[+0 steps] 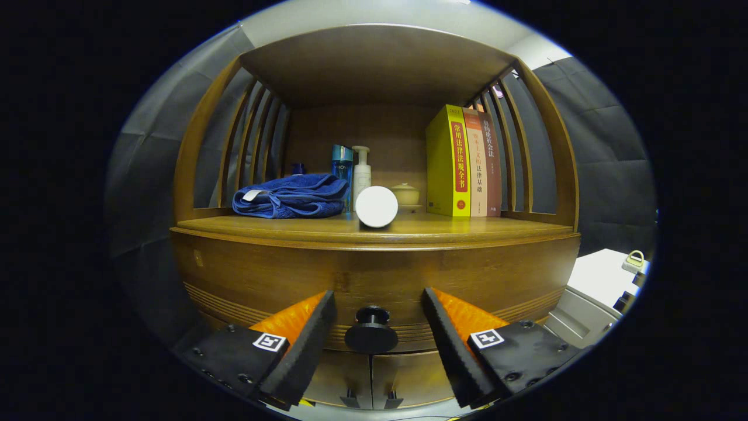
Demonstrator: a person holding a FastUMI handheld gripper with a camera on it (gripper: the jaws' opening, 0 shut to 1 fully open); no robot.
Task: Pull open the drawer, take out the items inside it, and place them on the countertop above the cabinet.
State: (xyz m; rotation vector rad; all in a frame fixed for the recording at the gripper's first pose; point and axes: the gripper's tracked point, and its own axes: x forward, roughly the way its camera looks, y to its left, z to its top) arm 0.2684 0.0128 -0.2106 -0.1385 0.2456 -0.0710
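My jaws [378,333] stand released on either side of the knob [370,331] without touching it, the drawer [263,280] looks closed, so nothing inside is visible, and a white round thing [377,206] already sits on the table [467,231], so most remains.

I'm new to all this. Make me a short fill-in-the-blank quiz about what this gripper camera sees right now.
1. The gripper is open, and the drawer's round black ____ sits between its fingers.
2. The drawer is ____, its front flush with the cabinet.
3. On the countertop, a folded blue ____ lies left of the bottles.
4. The books stand to the ____ of the white cylinder.

Missing words: knob; closed; towel; right
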